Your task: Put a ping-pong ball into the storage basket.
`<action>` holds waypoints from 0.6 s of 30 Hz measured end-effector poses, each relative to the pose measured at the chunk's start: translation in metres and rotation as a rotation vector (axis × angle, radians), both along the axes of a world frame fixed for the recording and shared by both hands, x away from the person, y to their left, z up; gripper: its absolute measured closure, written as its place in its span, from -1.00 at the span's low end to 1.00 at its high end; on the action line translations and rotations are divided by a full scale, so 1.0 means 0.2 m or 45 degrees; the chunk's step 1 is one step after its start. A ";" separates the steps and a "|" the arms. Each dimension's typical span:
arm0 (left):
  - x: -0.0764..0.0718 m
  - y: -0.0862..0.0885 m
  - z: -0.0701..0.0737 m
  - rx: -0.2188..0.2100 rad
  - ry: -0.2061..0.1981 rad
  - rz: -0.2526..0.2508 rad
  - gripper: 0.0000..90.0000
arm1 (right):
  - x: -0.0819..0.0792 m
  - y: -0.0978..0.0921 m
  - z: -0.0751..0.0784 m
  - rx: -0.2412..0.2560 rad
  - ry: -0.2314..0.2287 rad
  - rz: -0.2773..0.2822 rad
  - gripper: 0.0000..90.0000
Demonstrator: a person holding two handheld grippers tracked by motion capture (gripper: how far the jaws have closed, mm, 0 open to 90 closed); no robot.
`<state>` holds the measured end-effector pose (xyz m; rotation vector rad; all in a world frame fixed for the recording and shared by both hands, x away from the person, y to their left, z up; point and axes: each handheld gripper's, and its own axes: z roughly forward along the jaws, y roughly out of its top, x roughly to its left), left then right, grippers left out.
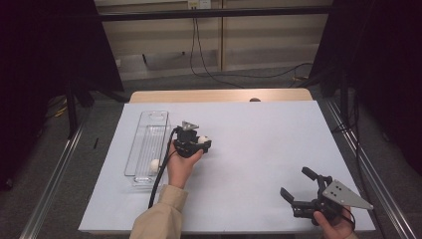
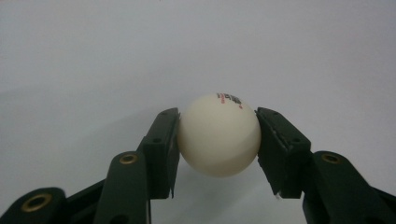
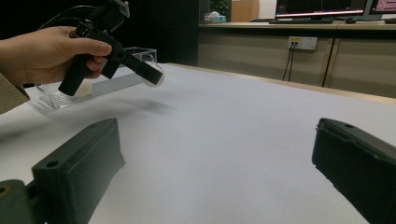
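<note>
The left gripper clamps a white ball between both jaws, held above the white table cover a little toward nine o'clock of the sheet's middle. A clear tray lies just beside it at nine o'clock, with a second white ball near its six o'clock end. The right gripper sits at the five o'clock corner, jaws spread wide and empty.
</note>
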<state>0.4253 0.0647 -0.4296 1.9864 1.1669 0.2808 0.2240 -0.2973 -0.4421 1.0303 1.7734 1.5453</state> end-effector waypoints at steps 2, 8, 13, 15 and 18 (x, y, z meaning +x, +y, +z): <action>0.00 0.00 0.00 0.002 0.000 -0.001 0.14 | 0.00 0.00 0.00 0.000 -0.001 0.000 -0.98; 0.00 0.01 0.01 0.007 0.005 -0.002 0.14 | 0.00 0.00 0.00 0.001 -0.001 0.000 -0.98; -0.01 0.03 0.02 0.010 0.002 0.003 0.14 | 0.00 0.00 0.00 0.000 -0.001 0.000 -0.98; -0.01 0.03 0.03 0.006 0.001 0.007 0.14 | 0.00 0.00 0.00 0.000 -0.001 0.001 -0.98; -0.01 0.04 0.04 0.015 0.002 0.005 0.14 | 0.00 0.00 0.00 -0.001 -0.001 0.000 -0.98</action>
